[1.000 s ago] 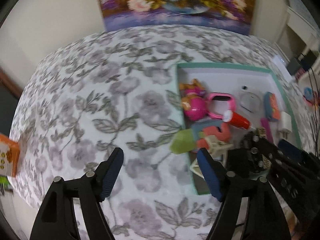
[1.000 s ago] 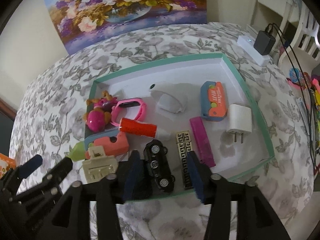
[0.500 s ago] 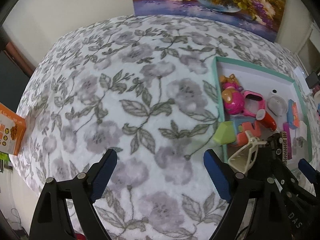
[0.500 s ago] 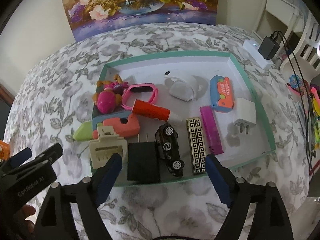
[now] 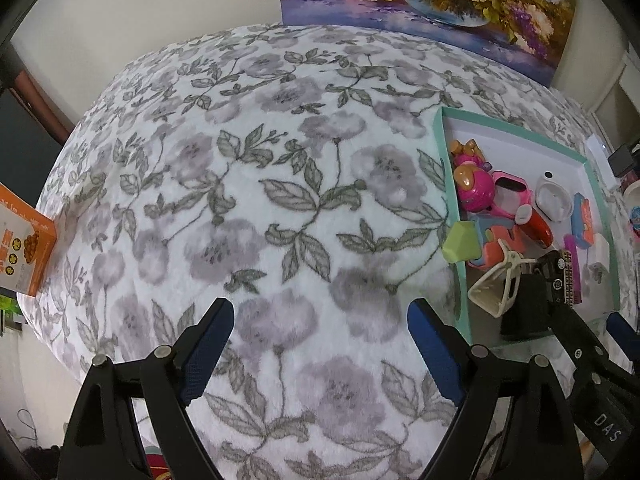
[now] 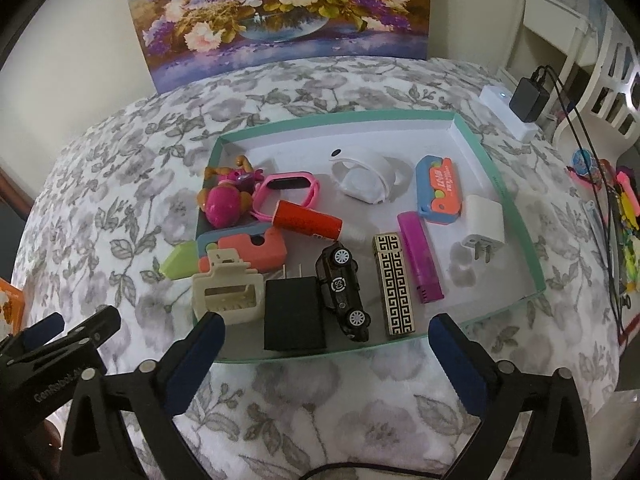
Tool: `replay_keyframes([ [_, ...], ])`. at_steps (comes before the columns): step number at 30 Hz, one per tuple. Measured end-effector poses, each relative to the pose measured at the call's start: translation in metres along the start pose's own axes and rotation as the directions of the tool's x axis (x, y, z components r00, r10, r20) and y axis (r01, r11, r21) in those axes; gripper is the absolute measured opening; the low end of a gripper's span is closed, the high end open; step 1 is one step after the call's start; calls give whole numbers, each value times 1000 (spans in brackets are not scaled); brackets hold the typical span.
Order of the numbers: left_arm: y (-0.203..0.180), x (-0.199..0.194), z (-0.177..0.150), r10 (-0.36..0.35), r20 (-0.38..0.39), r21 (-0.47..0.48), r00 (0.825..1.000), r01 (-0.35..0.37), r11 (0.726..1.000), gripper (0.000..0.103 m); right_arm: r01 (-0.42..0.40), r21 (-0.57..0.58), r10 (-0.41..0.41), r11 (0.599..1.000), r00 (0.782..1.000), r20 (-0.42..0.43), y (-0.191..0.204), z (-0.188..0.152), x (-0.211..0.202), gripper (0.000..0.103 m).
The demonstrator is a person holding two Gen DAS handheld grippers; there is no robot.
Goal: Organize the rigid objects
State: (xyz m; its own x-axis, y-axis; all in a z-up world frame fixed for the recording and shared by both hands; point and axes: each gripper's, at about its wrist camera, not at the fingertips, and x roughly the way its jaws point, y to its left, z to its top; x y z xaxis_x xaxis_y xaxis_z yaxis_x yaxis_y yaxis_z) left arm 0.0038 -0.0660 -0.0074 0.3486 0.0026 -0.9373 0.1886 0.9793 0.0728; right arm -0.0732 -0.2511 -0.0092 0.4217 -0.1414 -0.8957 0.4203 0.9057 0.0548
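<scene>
A teal-rimmed white tray [image 6: 340, 119] on the floral blanket holds several small items. Among them are a black toy car [image 6: 342, 286], a black charger [image 6: 294, 314], a cream hair clip [image 6: 228, 292], a patterned lighter [image 6: 394, 284], a purple lighter [image 6: 420, 258] and a white plug [image 6: 482, 220]. My right gripper [image 6: 326, 332] hangs above the tray's near edge. Its jaws are opening wide and grip nothing. My left gripper [image 5: 320, 312] is open over bare blanket, left of the tray [image 5: 448, 184].
An orange box [image 5: 24, 248] sits at the blanket's left edge. A flower painting [image 6: 280, 12] leans on the back wall. A white power strip with a black adapter [image 6: 528, 96] and cables lie right of the tray. The blanket [image 5: 240, 200] spreads wide on the left.
My right jaws spread apart from around the black toy car and drew back towards the tray's near edge. My left gripper slid left, away from the tray, over the blanket.
</scene>
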Motion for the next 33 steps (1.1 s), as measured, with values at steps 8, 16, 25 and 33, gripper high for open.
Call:
replay_keyframes([
  [8, -7, -2, -1, 14, 0, 45, 1000, -14, 999, 89, 0, -13, 0, 1000, 1000, 8, 2, 1, -2, 103],
  [16, -6, -5, 0, 25, 11, 47, 1000, -26, 999, 89, 0, -5, 0, 1000, 1000, 7, -1, 2, -2, 103],
  [25, -5, -5, 0, 25, 8, 42, 1000, -25, 999, 89, -1, -3, 1, 1000, 1000, 7, -1, 2, -2, 103],
  [33, -5, -4, 0, 27, 9, 43, 1000, -28, 999, 89, -1, -1, 1, 1000, 1000, 6, -2, 3, -1, 103],
])
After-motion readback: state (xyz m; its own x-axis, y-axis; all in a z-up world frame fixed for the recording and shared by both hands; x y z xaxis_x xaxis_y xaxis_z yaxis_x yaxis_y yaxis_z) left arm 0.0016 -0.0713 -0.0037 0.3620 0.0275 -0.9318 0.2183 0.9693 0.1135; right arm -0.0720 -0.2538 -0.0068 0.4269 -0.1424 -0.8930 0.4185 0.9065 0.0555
